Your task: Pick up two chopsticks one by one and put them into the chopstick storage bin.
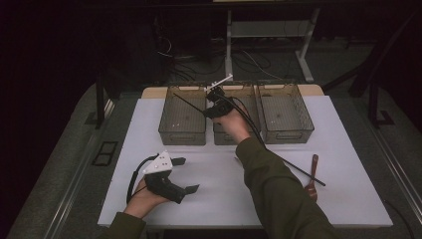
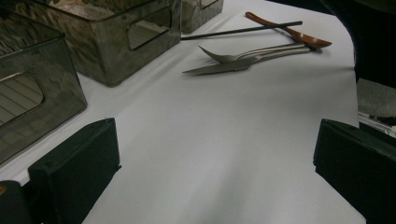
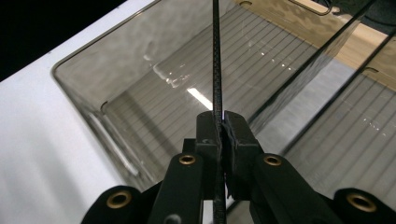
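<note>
My right gripper (image 1: 209, 112) is raised over the row of clear bins, shut on a thin black chopstick (image 1: 188, 102) that slants out above the left bin (image 1: 182, 137). In the right gripper view the jaws (image 3: 222, 128) pinch the chopstick (image 3: 216, 56) over that bin's ribbed floor (image 3: 154, 102). My left gripper (image 1: 186, 174) rests low at the table's front left, open and holding nothing. Its view shows both pads (image 2: 79, 163) wide apart over the bare white surface. A second black chopstick (image 1: 303, 174) lies on the table at the right.
The middle bin (image 1: 224, 138) and right bin (image 1: 286, 135) stand beside the left one. A brown wooden spoon (image 1: 312, 177) lies at the right. In the left gripper view a fork (image 2: 252, 52), a knife (image 2: 224, 68), the spoon (image 2: 289, 31) and the chopstick (image 2: 243, 31) lie together.
</note>
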The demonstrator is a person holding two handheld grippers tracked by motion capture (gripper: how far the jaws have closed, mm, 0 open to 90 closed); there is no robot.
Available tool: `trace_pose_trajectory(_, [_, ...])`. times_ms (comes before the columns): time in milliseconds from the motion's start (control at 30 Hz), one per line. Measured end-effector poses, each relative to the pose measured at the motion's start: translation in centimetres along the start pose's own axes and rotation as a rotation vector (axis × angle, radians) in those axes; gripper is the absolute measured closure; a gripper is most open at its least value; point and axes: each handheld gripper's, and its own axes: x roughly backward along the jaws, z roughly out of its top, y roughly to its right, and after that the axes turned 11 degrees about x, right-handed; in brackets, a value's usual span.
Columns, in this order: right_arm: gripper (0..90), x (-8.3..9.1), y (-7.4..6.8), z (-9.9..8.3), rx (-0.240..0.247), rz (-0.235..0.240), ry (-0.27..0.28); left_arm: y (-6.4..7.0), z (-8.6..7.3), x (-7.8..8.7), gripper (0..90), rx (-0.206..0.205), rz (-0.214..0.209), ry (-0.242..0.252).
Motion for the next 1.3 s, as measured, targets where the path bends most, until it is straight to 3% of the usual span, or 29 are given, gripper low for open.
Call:
trace_pose_trajectory(400, [84.1,-2.8,-1.4,1.6,0.017,-0.005,-0.054,0.1,0.0,-0.2,0.0,-0.002,-0.005,-0.005])
trace_pose_trajectory(567, [83.3,-3.0,-1.7,1.7,0.023,0.002,-0.056,0.1,0.0,-0.2,0.0,-0.002,-0.006,-0.007])
trace_pose_trajectory(667, [76.7,-2.9,-1.7,1.6,0.023,-0.001,-0.044,0.1,0.0,-0.2,0.0,-0.003,-0.006,-0.007])
trace_pose_trajectory(900, [59.2,-1.4,-1.6,1.7,0.033,0.004,0.009,0.0,0.0,-0.2,0.0,-0.004,-0.003,-0.007])
trace_pose_trajectory(1067, [52.6,-0.2,-1.5,1.5,0.028,0.024,0.027,0.1,0.0,-0.3,0.0,0.005,0.0,-0.007])
trace_pose_trajectory(1300, [45.4,2.4,-1.3,0.3,0.066,0.048,0.058,0.0,0.0,-0.3,0.0,0.001,0.006,-0.016])
